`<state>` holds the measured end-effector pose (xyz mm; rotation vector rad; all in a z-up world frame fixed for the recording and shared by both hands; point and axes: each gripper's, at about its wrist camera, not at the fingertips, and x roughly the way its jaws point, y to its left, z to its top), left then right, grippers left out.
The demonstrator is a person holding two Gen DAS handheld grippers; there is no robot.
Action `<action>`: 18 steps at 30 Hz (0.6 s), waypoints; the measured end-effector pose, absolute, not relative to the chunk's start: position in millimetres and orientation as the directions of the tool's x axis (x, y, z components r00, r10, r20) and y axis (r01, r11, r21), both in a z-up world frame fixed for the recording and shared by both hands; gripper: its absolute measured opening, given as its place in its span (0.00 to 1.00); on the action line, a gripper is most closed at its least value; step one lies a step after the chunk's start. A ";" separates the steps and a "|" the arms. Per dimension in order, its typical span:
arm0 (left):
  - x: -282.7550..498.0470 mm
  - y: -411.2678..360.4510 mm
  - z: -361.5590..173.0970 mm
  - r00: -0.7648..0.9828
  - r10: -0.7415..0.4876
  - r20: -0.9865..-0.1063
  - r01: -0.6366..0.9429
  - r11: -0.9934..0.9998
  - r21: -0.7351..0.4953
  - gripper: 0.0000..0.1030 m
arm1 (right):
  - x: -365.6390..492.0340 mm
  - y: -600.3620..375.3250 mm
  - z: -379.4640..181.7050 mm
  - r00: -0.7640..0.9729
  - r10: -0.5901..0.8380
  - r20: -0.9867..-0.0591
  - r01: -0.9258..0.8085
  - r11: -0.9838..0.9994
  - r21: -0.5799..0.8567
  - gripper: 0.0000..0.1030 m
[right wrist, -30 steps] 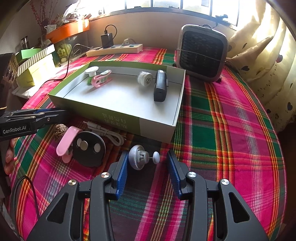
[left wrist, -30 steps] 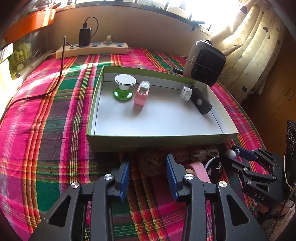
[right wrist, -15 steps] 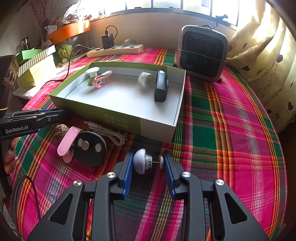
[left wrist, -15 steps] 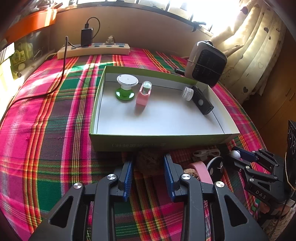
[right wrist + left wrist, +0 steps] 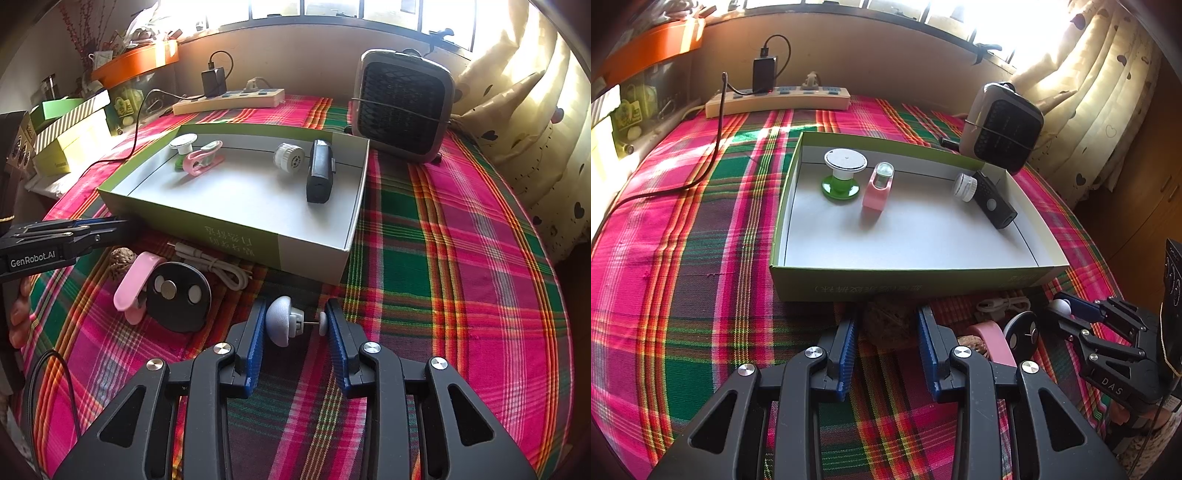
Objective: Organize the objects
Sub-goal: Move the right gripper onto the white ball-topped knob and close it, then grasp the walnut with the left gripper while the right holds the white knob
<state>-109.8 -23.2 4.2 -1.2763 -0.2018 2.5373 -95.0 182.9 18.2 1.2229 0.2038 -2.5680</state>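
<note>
Both jaws closed in since a second ago. Right gripper (image 5: 295,325) now clamps the knob (image 5: 284,320), lifted off the bench (image 5: 461,266); left gripper (image 5: 886,332) pinches the walnut (image 5: 886,323) just before the box (image 5: 908,284). Clip (image 5: 135,277), disc (image 5: 179,295), cable (image 5: 218,266) lie between.
</note>
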 end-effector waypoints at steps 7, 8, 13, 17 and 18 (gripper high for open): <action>-109.2 -23.7 5.9 -0.567 0.321 -0.759 -0.194 -0.947 -0.256 0.28 | -95.1 185.6 19.7 -0.603 -0.206 -0.770 0.314 -0.949 0.008 0.32; -108.9 -24.0 6.9 -0.568 0.321 -0.758 -0.194 -0.947 -0.255 0.28 | -95.2 185.8 20.5 -0.604 -0.208 -0.769 0.314 -0.949 0.011 0.32; -106.4 -24.3 10.9 -0.575 0.326 -0.751 -0.201 -0.945 -0.257 0.28 | -94.6 186.0 24.0 -0.609 -0.214 -0.764 0.314 -0.949 0.015 0.32; -102.0 -24.1 16.9 -0.584 0.337 -0.739 -0.214 -0.941 -0.261 0.28 | -93.5 185.0 28.7 -0.616 -0.219 -0.756 0.319 -0.948 0.015 0.32; -100.5 -23.9 18.5 -0.586 0.341 -0.735 -0.219 -0.940 -0.262 0.28 | -93.4 184.7 30.2 -0.619 -0.222 -0.754 0.321 -0.947 0.015 0.32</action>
